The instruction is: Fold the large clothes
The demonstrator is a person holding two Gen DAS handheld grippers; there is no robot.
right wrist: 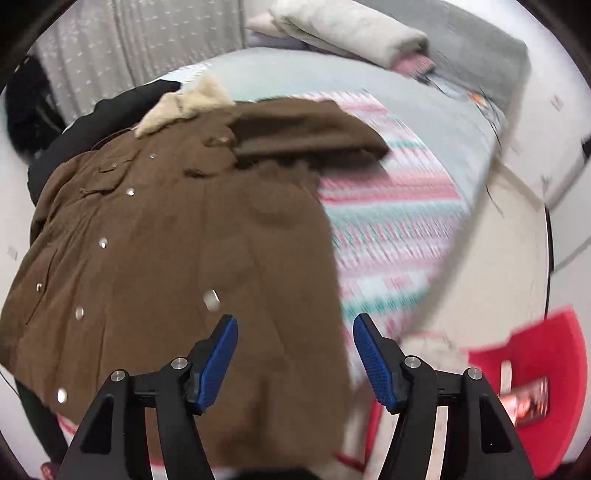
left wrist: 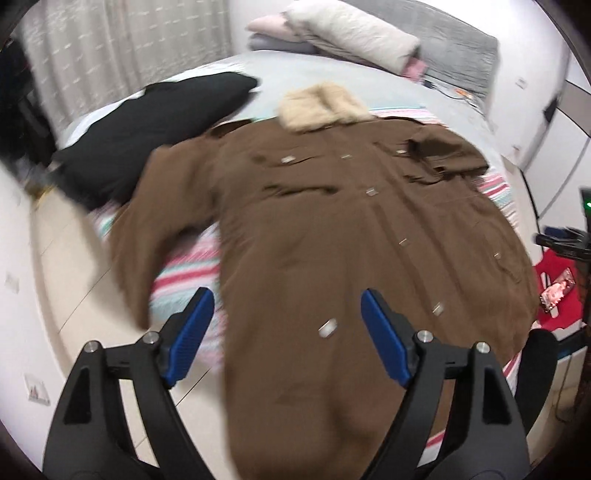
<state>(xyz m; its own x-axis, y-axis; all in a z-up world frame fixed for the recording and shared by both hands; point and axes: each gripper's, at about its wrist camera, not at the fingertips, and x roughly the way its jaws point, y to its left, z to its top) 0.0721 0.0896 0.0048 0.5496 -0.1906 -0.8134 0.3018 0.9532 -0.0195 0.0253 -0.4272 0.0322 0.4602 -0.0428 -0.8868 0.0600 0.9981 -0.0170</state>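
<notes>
1. Through the left wrist camera I see my left gripper [left wrist: 286, 301] with its blue pads spread wide and nothing between them, hovering above the lower half of the brown coat [left wrist: 332, 229]. The coat lies front up on the bed [left wrist: 266, 70], snaps showing, its cream fur collar [left wrist: 321, 107] at the far end and its hem hanging towards me over the bed's near edge. One sleeve [left wrist: 155, 206] trails off to the left over the striped blanket [left wrist: 192, 266]; the other looks already folded across the chest.

2. Through the right wrist camera my right gripper [right wrist: 293, 330] also stands wide apart and empty, over the coat's right edge, where cloth meets the striped blanket. The folded sleeve [right wrist: 303, 129] lies on the upper chest here.

3. I judge the fold is at an early stage: the coat is laid out and I hold nothing. Next I need a fresh grip, likely on the loose left sleeve or the hem, pinching thick fabric fully between the pads before lifting.

4. The bed is soft, so the coat may drag and wrinkle. A black garment [left wrist: 147, 125] lies beside the coat, rolled bedding [left wrist: 351, 33] sits at the head, curtains [left wrist: 122, 40] hang behind, the floor is pale tile and a red stool [right wrist: 535, 358] stands on the right.
</notes>
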